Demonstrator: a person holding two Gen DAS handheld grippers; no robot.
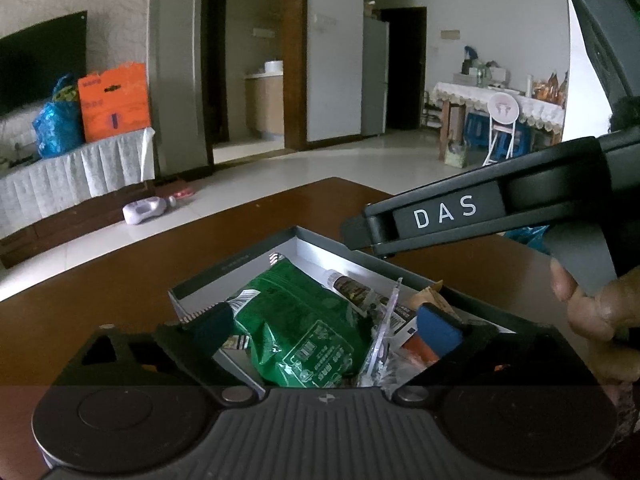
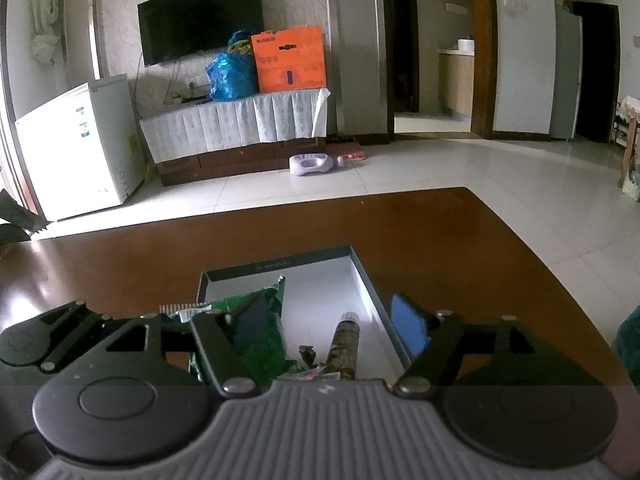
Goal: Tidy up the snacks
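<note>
A shallow grey box (image 1: pixel 240 265) with a white inside sits on the brown table. In it lie a green snack bag (image 1: pixel 296 328), a brown stick-shaped snack (image 1: pixel 354 289), a clear wrapper (image 1: pixel 380 344) and an orange packet (image 1: pixel 420 346). My left gripper (image 1: pixel 326 326) stands wide open over the box, its pads on either side of the green bag without pressing it. My right gripper (image 2: pixel 332 324) is open above the same box (image 2: pixel 276 266), over the green bag (image 2: pixel 264 344) and the brown stick (image 2: pixel 344 344). It shows from the side as the right gripper (image 1: pixel 362 234), held by a hand (image 1: pixel 592 312).
The table (image 2: pixel 440 240) ends just beyond the box, with tiled floor behind it. A dark teal object (image 2: pixel 630 344) sits at the table's right edge and a dark wrapper (image 2: pixel 20 216) at its far left. Bare wood surrounds the box.
</note>
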